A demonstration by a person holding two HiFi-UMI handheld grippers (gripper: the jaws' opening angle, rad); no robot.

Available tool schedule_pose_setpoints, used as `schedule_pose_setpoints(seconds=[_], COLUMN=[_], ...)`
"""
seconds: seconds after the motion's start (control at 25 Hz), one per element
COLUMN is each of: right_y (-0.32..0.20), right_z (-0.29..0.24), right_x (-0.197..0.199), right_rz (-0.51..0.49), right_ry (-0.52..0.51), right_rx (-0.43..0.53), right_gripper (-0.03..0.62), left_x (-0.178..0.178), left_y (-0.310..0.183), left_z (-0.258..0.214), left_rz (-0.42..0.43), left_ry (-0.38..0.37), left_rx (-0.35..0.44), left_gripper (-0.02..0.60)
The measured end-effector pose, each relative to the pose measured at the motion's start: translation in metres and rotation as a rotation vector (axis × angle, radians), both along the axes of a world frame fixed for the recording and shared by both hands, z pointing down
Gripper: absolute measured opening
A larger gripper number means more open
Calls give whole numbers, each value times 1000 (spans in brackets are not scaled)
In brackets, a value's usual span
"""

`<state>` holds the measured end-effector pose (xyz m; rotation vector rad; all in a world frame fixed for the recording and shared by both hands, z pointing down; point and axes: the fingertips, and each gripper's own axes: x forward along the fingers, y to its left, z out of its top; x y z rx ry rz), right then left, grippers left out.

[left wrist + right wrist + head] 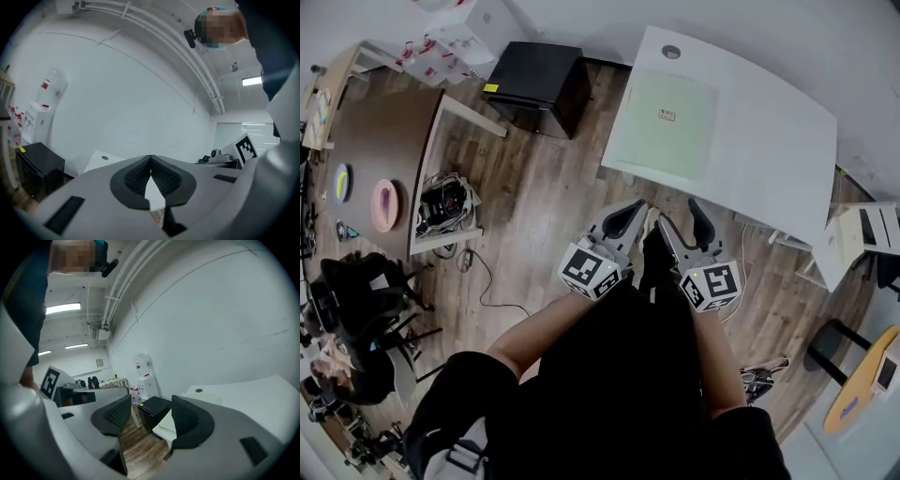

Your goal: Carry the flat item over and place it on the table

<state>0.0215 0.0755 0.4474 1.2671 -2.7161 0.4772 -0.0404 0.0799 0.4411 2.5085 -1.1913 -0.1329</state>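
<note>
Person's arms [534, 336] hold both grippers just short of the white table [773, 141]. Left gripper [630, 214]: jaws together, empty. Right gripper [684, 221]: jaws apart, empty. Pale green sheet [673, 122] lies flat on that table.

Wood floor [544, 216], white wall [117, 93] — black cabinet [539, 84], brown desk [380, 141].

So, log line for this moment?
left gripper: shut, empty | right gripper: open, empty | green sheet: flat on white table
</note>
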Motion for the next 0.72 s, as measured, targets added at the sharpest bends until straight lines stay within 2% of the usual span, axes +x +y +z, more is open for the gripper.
schedule_pose_setpoints(seconds=[0.12,0.2,0.24,0.36,0.52,0.72], right_y=[23,36,42,56,71,85], right_z=[-14,-23,-26,-35,-60,-82], right_x=[-10,-11,-11,-10,-6,8], right_rz=[24,48,62,111,143,145], right_ry=[-1,1,5,36,57,76], right_rx=[27,45,49,56,141,205], right_gripper=[214,102,72,49,46,40], left_x=[1,2,1,-7,-10,2], left_y=[23,34,39,51,65,80], left_z=[-10,-14,-16,-29,-44,-62], left_rz=[14,12,2,-46,-113,-148], left_ry=[6,14,13,-18,-70,-76], left_rx=[22,24,25,52,91,143], left_gripper=[14,14,14,14,14,14])
